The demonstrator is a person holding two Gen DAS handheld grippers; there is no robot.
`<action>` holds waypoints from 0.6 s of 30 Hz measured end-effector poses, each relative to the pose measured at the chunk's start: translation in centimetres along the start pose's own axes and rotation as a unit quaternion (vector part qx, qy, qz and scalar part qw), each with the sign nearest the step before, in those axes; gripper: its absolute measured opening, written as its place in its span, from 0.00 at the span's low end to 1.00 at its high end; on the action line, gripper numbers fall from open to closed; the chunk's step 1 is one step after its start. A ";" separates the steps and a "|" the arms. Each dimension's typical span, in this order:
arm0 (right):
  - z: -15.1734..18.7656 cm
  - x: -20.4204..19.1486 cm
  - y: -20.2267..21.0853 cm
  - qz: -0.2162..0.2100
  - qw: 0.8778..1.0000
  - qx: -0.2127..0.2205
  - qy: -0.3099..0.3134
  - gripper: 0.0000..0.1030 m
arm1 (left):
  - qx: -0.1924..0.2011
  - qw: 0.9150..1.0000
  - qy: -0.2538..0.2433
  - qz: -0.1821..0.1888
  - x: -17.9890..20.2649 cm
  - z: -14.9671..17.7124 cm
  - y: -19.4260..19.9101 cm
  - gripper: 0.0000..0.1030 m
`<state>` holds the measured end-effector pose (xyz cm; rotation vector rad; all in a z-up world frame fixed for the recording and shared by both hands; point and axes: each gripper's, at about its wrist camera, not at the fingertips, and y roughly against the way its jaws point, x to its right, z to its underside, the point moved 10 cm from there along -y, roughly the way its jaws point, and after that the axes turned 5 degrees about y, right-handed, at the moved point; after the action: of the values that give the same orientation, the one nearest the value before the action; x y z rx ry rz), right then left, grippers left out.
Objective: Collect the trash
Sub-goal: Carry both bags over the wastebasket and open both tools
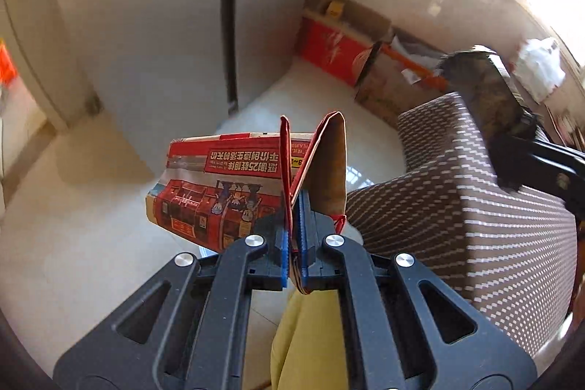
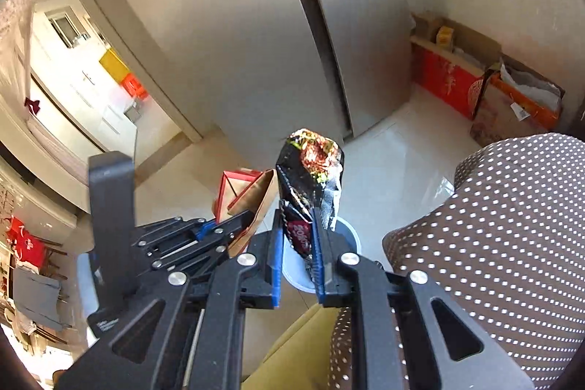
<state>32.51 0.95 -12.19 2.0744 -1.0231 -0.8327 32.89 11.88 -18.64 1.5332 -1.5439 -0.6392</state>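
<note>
My left gripper [image 1: 293, 207] is shut on a flattened red and brown paper bag [image 1: 234, 185] with printed pictures, held up over the pale floor. In the right wrist view the same paper bag [image 2: 252, 196] shows at the left, pinched in the left gripper [image 2: 234, 229]. My right gripper [image 2: 298, 225] is shut on a crumpled black snack wrapper [image 2: 310, 170] with a foil inside. The snack wrapper [image 1: 486, 86] also shows blurred at the right of the left wrist view. A white and blue round bin [image 2: 347, 236] stands on the floor right under the wrapper.
A brown chair with white dots [image 2: 512, 225] fills the right side; the same chair [image 1: 475, 207] is close to the bag. A tall grey fridge [image 2: 256, 24] stands ahead. Red and brown cardboard boxes [image 2: 475, 86] line the far wall. A yellow cloth [image 1: 310, 335] lies below the jaws.
</note>
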 end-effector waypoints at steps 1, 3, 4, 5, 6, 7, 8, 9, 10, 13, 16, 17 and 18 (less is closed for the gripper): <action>0.1 0.1 -0.4 0.001 1.000 -0.006 -0.003 0.13 | -0.011 1.000 0.013 -0.002 -0.6 0.2 -1.1 0.06; 0.3 0.1 -1.5 0.013 1.000 -0.016 -0.006 0.13 | -0.031 0.999 0.023 -0.007 -1.3 0.6 -2.8 0.07; 0.9 0.0 -1.8 0.020 1.000 -0.020 -0.005 0.13 | -0.039 0.999 0.030 -0.009 -2.1 0.9 -3.5 0.08; 0.8 -0.4 -2.3 0.027 0.999 -0.024 -0.005 0.13 | -0.044 0.998 0.038 -0.013 -2.7 1.1 -4.0 0.10; 1.0 -0.5 -3.0 0.032 0.999 -0.034 -0.001 0.13 | -0.051 0.997 0.047 -0.018 -3.5 1.4 -4.5 0.11; 1.1 -1.2 -3.9 0.033 0.999 -0.042 0.002 0.13 | -0.054 0.997 0.054 -0.020 -4.1 1.5 -4.8 0.13; 1.2 -1.5 -5.0 0.032 0.998 -0.051 0.004 0.13 | -0.057 0.996 0.059 -0.020 -4.8 1.7 -5.0 0.18; 1.6 -1.9 -5.8 0.030 0.998 -0.061 0.006 0.13 | -0.059 0.996 0.064 -0.023 -5.5 2.0 -4.9 0.20; 2.0 -2.4 -6.6 0.027 0.997 -0.071 0.008 0.13 | -0.054 0.996 0.069 -0.024 -6.2 2.0 -4.9 0.27; 2.8 -3.6 -8.7 0.018 0.996 -0.091 0.012 0.14 | -0.032 0.997 0.068 -0.019 -7.0 1.9 -4.2 0.57; 3.3 -4.2 -10.0 0.025 0.994 -0.102 0.023 0.14 | -0.022 0.997 0.068 -0.037 -8.5 2.2 -3.5 0.57; 3.4 -4.6 -10.3 0.024 0.994 -0.105 0.023 0.14 | -0.019 0.997 0.070 -0.041 -8.9 2.4 -3.2 0.57; 3.4 -4.6 -10.7 0.021 0.994 -0.107 0.024 0.14 | -0.017 0.996 0.072 -0.044 -9.2 2.5 -2.9 0.57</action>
<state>32.04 8.83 -21.32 1.8756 -0.9071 -0.8288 31.40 19.95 -24.24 1.5937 -1.3575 -0.5881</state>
